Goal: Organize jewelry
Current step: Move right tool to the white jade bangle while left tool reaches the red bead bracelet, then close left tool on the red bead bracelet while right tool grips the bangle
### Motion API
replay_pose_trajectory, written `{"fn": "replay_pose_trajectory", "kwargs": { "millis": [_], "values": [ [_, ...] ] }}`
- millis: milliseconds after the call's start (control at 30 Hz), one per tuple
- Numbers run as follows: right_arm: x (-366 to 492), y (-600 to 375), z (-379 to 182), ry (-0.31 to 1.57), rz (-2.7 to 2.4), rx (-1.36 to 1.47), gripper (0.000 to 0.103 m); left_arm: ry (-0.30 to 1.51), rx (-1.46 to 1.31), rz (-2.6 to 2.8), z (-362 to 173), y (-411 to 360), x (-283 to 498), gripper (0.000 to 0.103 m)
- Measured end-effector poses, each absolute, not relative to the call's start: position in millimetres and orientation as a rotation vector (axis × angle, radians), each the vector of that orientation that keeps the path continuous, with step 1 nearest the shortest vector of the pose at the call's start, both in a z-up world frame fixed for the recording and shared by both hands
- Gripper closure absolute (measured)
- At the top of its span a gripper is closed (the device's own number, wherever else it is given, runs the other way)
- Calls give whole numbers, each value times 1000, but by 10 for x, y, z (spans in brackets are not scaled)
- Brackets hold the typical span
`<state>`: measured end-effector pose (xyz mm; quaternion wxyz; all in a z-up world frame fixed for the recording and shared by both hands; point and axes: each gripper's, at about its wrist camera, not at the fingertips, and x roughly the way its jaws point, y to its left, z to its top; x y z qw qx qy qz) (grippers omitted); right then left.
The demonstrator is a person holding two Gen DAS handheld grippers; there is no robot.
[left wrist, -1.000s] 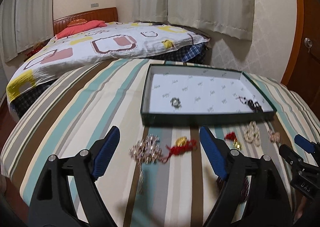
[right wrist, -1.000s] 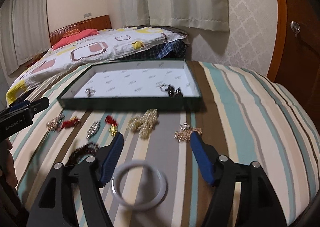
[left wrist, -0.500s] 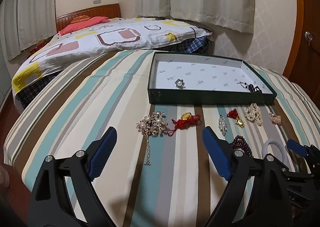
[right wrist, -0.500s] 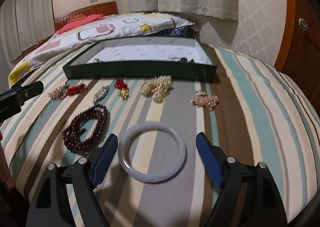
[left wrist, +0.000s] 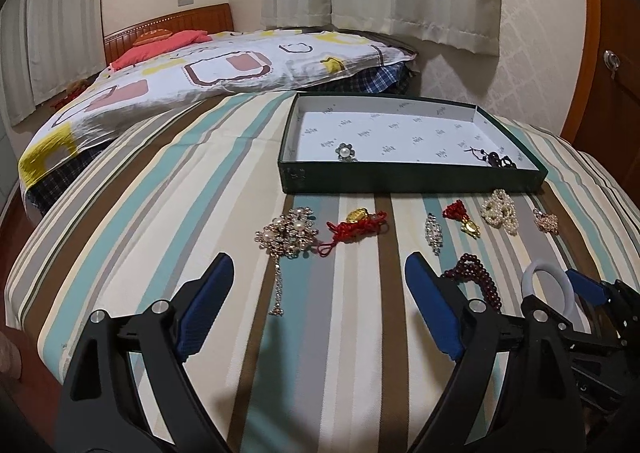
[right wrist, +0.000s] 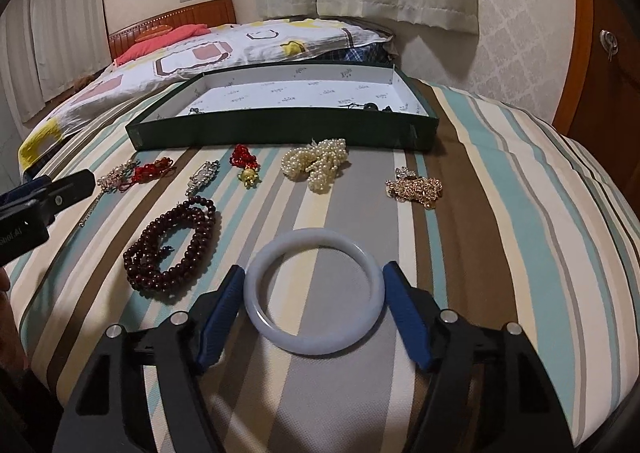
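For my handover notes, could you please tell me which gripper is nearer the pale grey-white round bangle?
Right. The right gripper straddles the pale grey-white round bangle, fingers closing in; the left gripper hovers open, well off to its left.

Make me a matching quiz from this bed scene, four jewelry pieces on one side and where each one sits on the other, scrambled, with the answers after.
Things:
1. pale bangle
2. pearl flower brooch
3. dark red bead strand
4. pearl strands

Places:
A. inside the green tray
B. on the striped cover, just in front of the tray's near wall
C. between the right hand-held gripper fingers
D. on the striped cover, left of the bangle

Pairs: 1-C, 2-A, 3-D, 4-B
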<state>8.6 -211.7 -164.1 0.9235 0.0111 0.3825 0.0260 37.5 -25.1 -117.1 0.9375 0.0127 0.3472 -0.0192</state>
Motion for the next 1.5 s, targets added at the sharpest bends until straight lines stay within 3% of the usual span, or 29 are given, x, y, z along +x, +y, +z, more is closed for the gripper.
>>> {"fn": "replay_pose_trajectory", "kwargs": {
  "millis": [1067,1500],
  "values": [
    [19,-2829,-1603,771,-82,166,34,829,103,-160,-1518,-1132,416,18],
    [2,-2804,-1625,775,-83,155,34,810,92,-232,-1521,-1095,386,75]
  ]
}}
